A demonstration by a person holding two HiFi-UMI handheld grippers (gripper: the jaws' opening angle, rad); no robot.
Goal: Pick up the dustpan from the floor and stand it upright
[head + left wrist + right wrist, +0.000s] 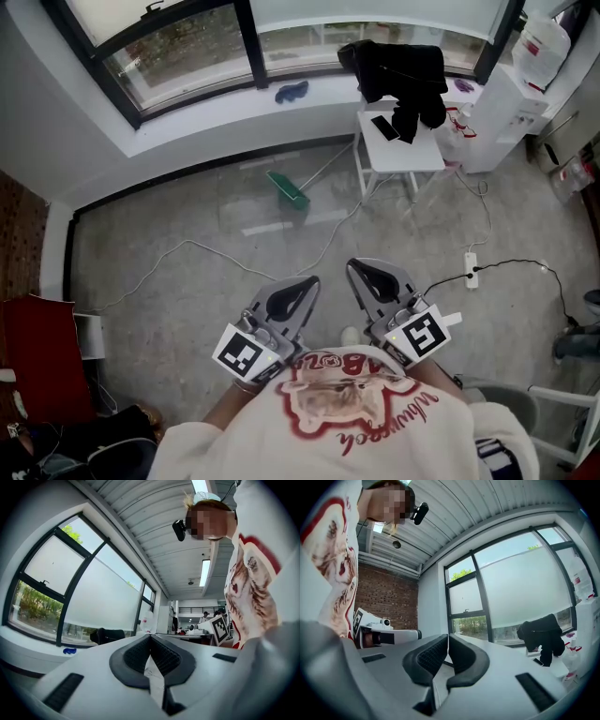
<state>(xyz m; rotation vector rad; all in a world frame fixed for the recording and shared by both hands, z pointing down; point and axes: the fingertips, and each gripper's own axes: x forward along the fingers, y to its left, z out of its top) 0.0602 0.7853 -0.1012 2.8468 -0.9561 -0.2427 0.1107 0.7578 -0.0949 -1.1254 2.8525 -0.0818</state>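
Note:
A green dustpan lies flat on the grey floor near the window wall, its long pale handle running up and right toward the white table. Both grippers are held close to my chest, well short of it. The left gripper points level toward the window, jaws shut with nothing between them. Beside it, the right gripper is likewise shut and empty. Neither gripper view shows the dustpan.
A white table with a black garment and a phone stands right of the dustpan. A white cable and a power strip lie on the floor. A water dispenser is at the right, a red object at the left.

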